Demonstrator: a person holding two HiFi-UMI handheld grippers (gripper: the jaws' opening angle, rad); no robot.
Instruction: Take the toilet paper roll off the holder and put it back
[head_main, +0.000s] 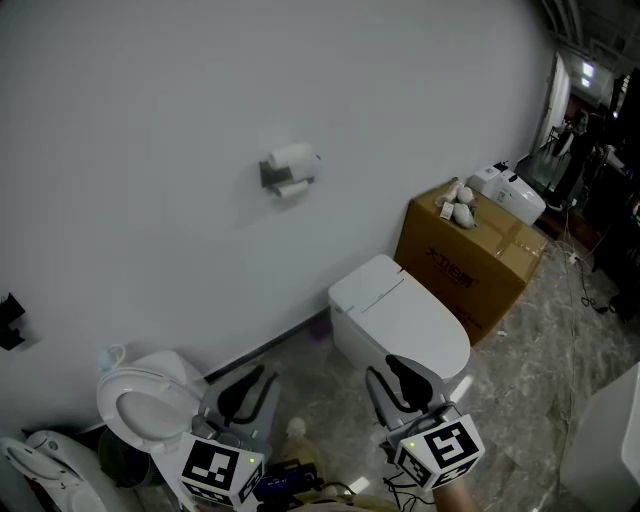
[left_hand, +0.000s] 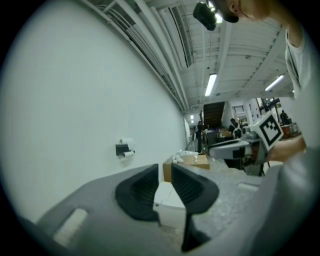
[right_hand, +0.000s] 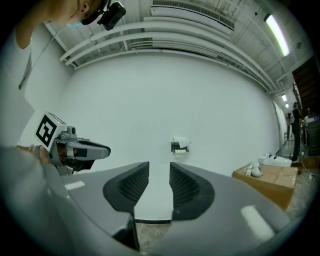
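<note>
White toilet paper roll (head_main: 294, 157) sits on its dark holder (head_main: 271, 176) up on the wall (head_main: 150, 150), well apart from both my tools, so I judge the task is at its first step: the reach, with nothing taken off yet. My left gripper (head_main: 245, 392) and right gripper (head_main: 400, 380) are low in front of me, each with jaws parted and nothing between the pads. Seen along the right gripper, the roll stands just above the gap, so that one looks better lined up. Next I should carry it up to the roll, probably spread wider, then close gently across the soft paper.
</note>
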